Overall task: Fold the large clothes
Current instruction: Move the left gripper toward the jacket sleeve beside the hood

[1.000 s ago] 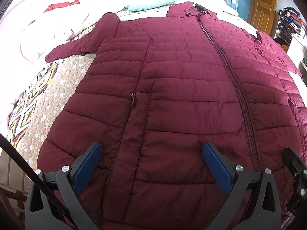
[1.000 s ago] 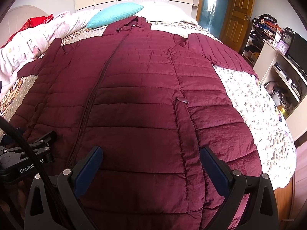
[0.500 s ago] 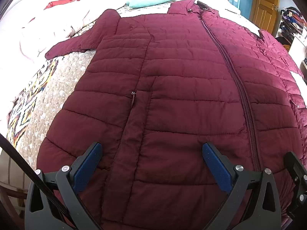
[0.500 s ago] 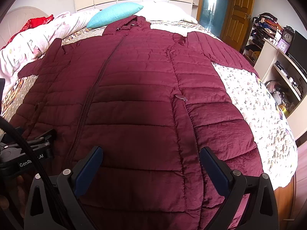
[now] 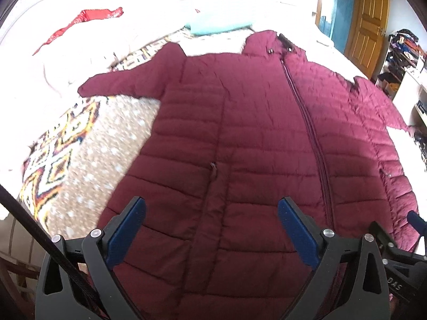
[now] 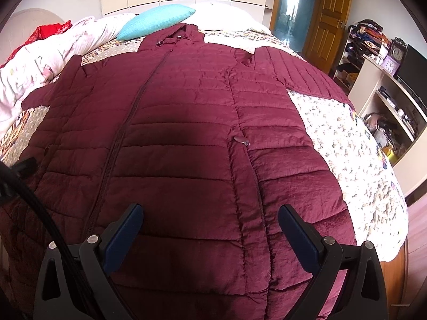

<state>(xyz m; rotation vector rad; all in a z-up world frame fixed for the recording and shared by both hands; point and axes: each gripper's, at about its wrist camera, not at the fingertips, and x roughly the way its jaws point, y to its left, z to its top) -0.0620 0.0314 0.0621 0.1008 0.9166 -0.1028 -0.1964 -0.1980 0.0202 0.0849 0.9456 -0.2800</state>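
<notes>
Bed (image 6: 344,144), patterned quilt: maroon puffer coat (image 6: 186,138) spread flat; teal pillow (image 6: 157,22), white duvet (image 6: 40,61) at head.

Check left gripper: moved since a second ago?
Yes. The left gripper pulled back and tilted up: the coat collar sits lower in its view, more bedding above.

Quilted, faintly glossy cloth coat (image 6: 186,133)
</notes>
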